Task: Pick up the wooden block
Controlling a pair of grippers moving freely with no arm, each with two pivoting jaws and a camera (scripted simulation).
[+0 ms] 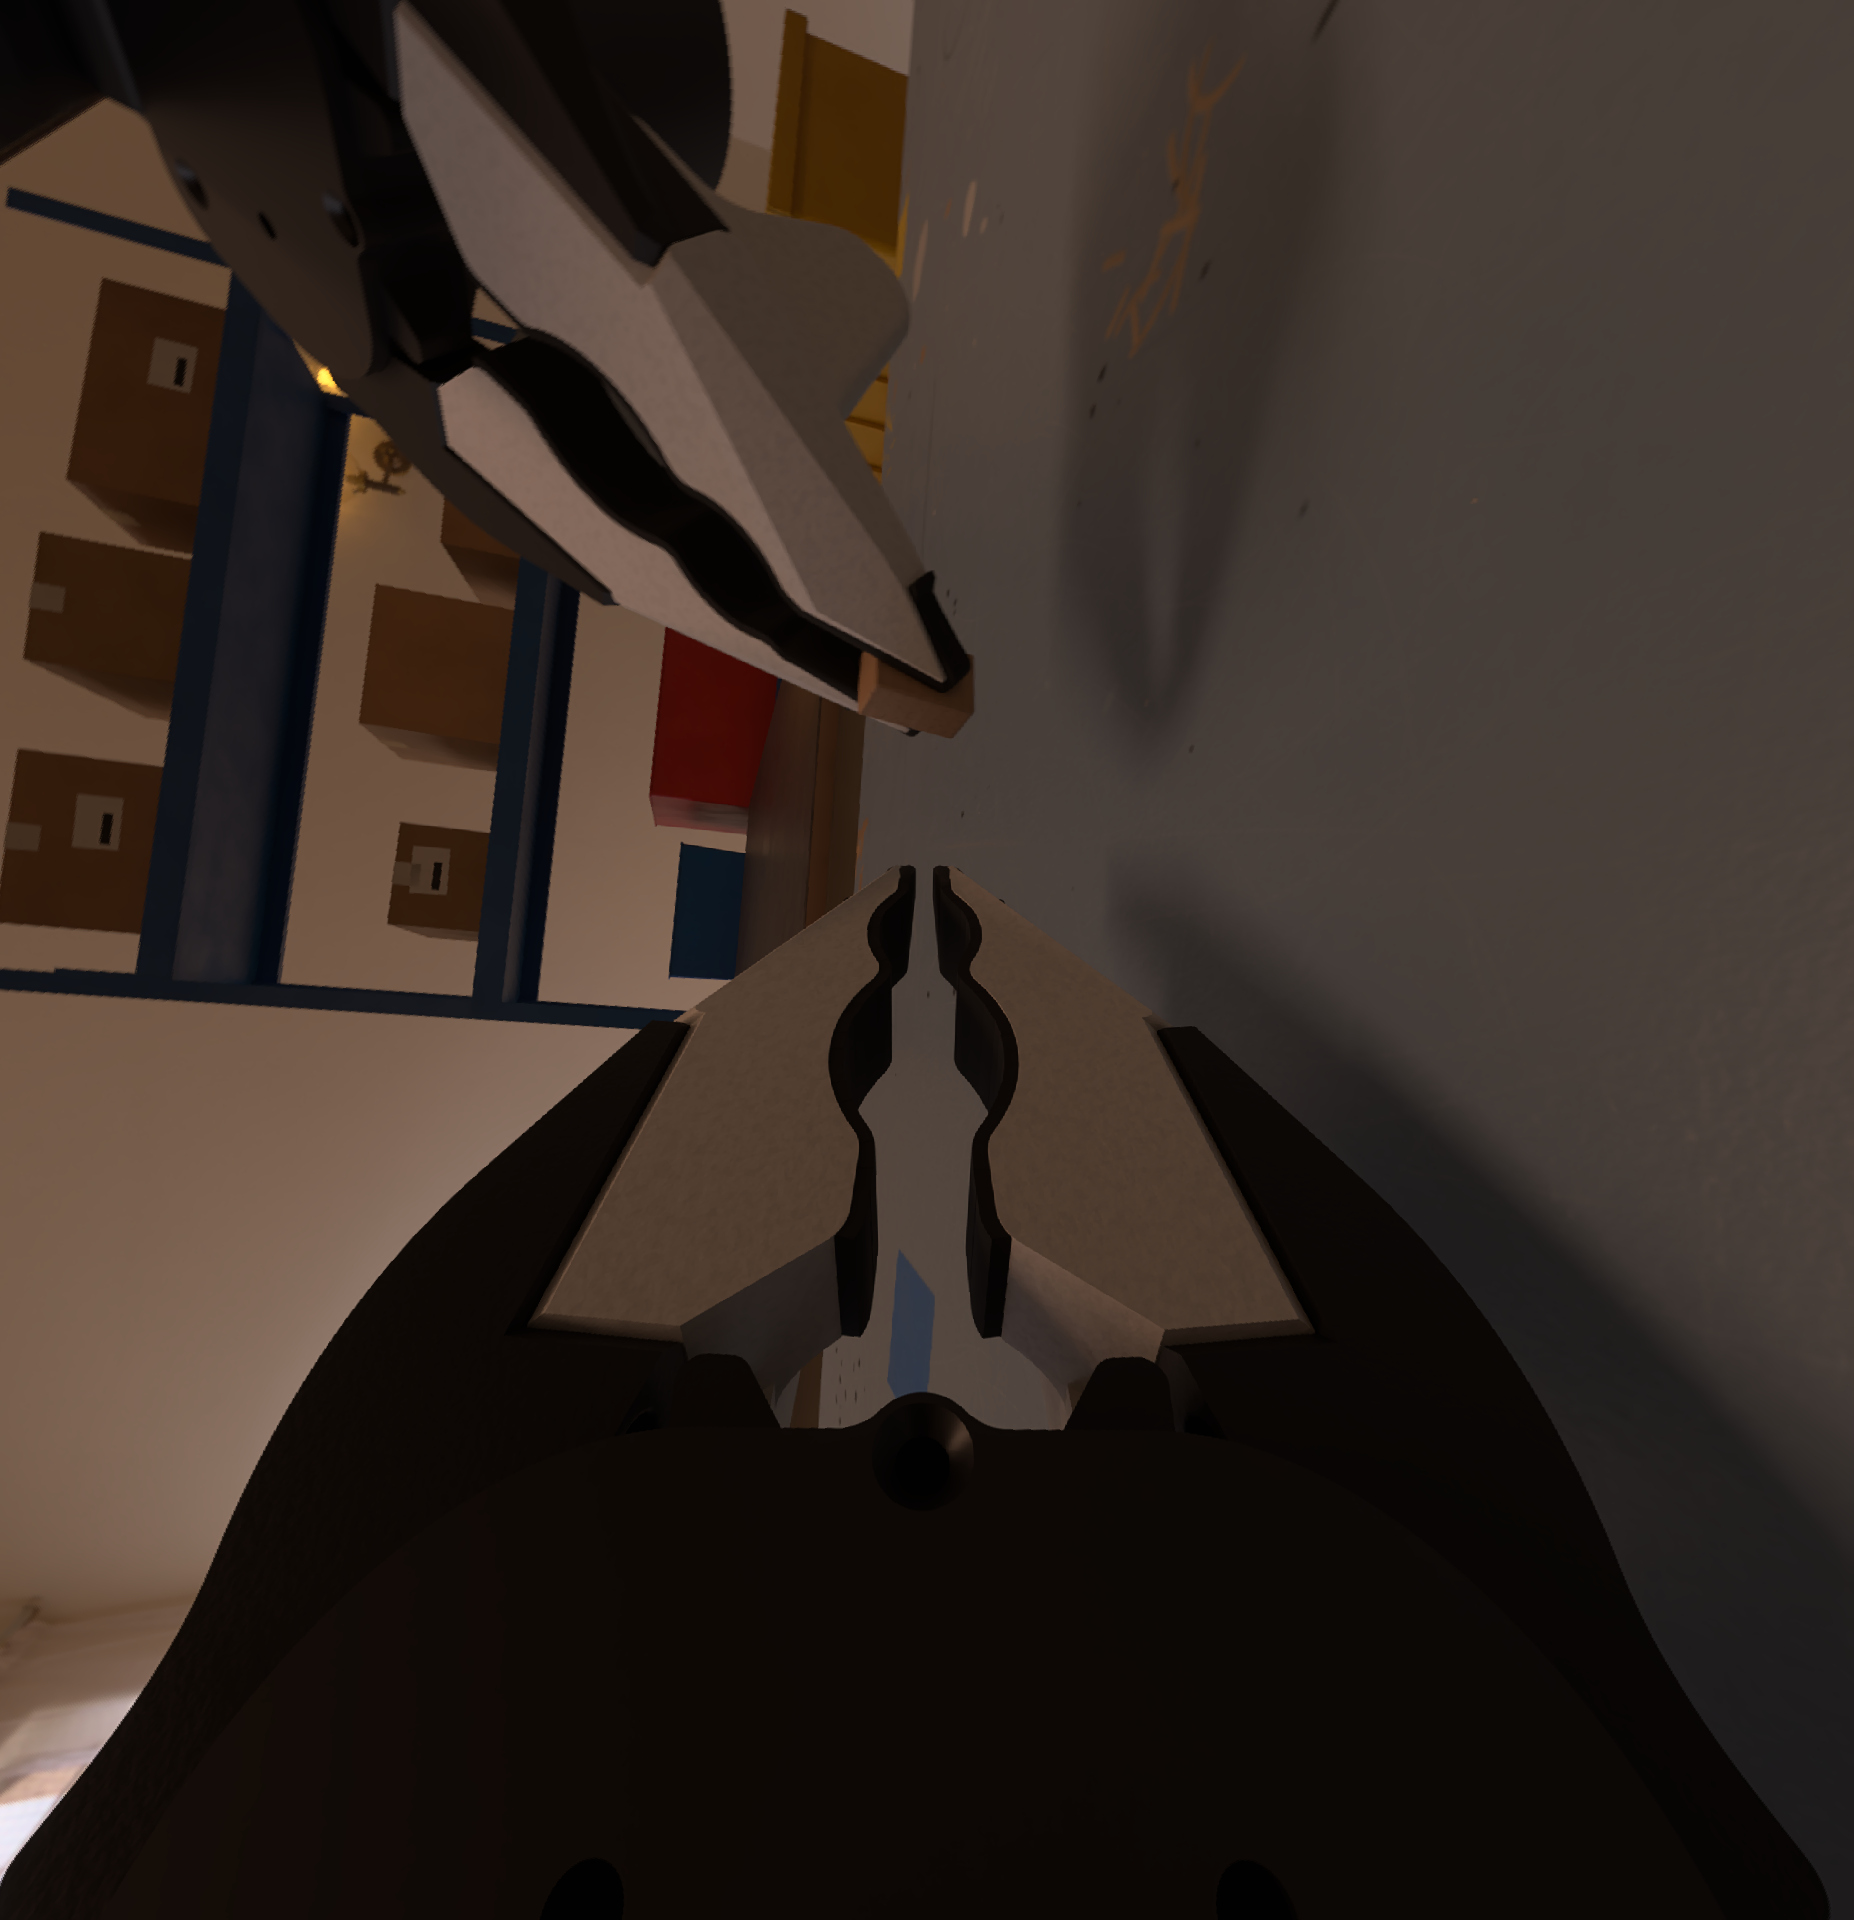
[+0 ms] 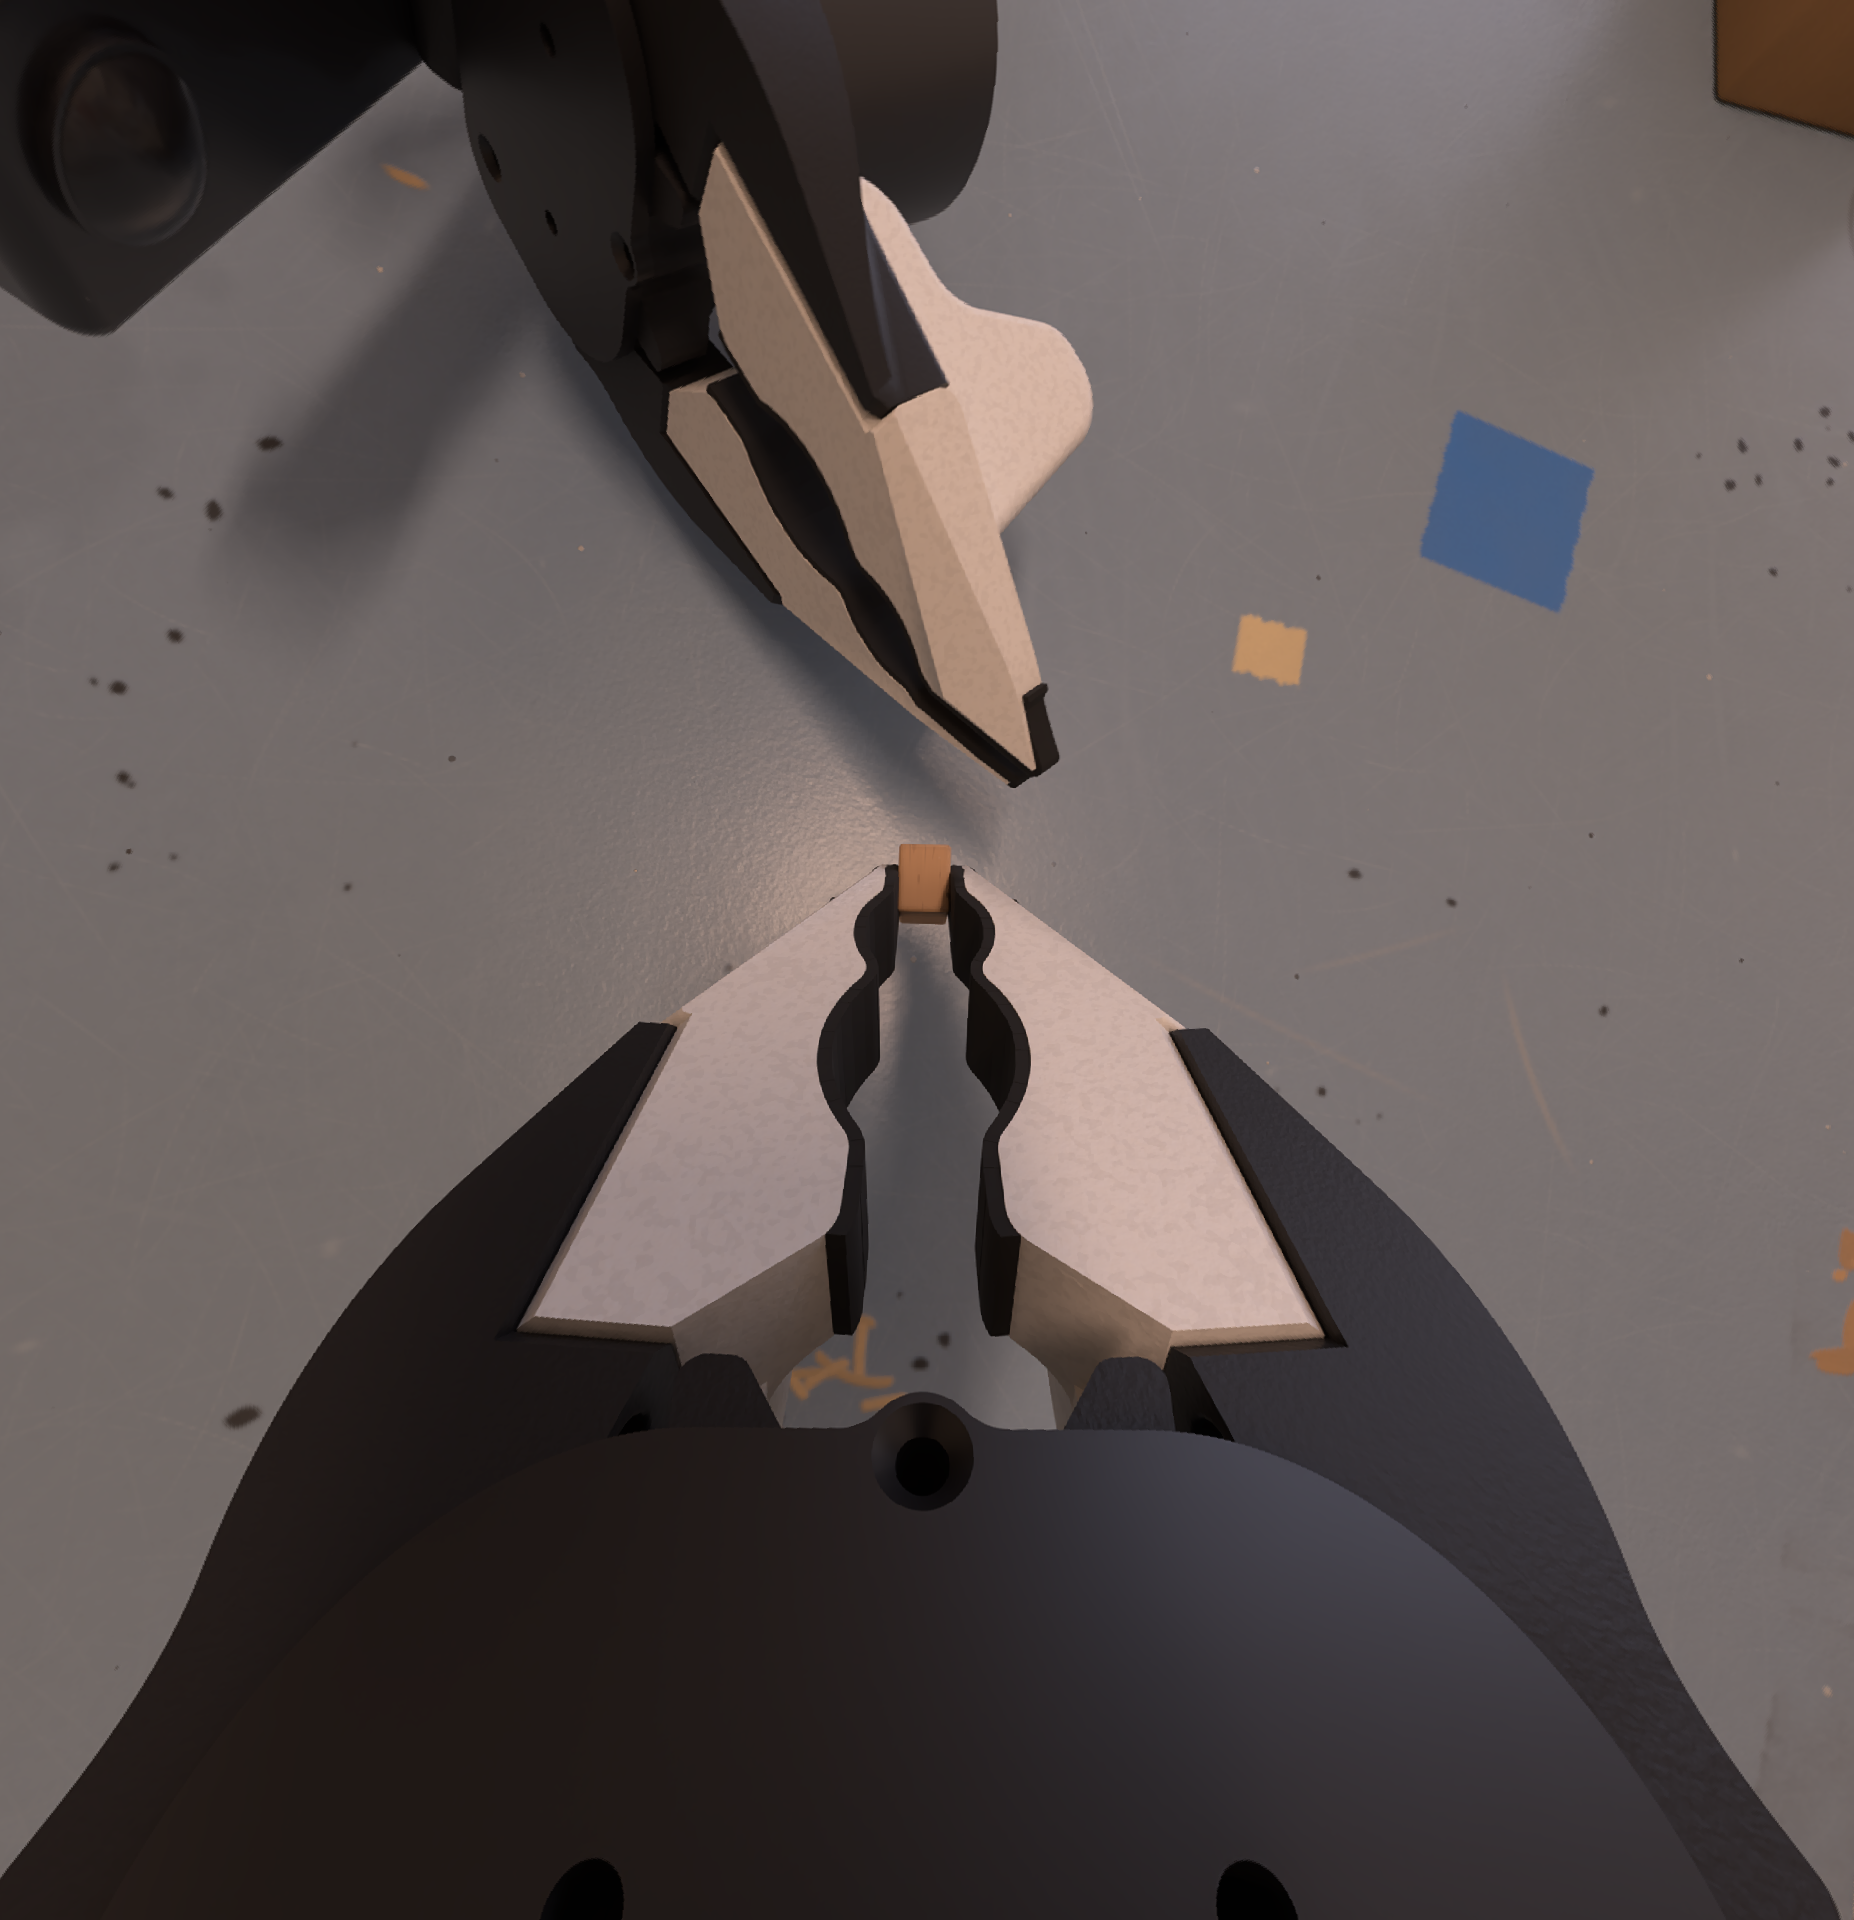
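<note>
Between my right gripper's (image 2: 924,894) fingertips sits the wooden block (image 2: 923,881), pinched at the very tips, its long axis running forward along the fingers and poking out past them. I read those jaws as narrowed onto it, above the grey worktop (image 2: 383,935). My left gripper (image 1: 924,878) hangs just beside it, jaws nearly together, holding nothing

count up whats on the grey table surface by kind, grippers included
wooden block: 1, pinched at the tips of the right gripper
grippers: 2, the right gripper and the left gripper, shut and empty
blue square patch: 1, flat on the table
tan square patch: 1, flat on the table
total: 5
</note>
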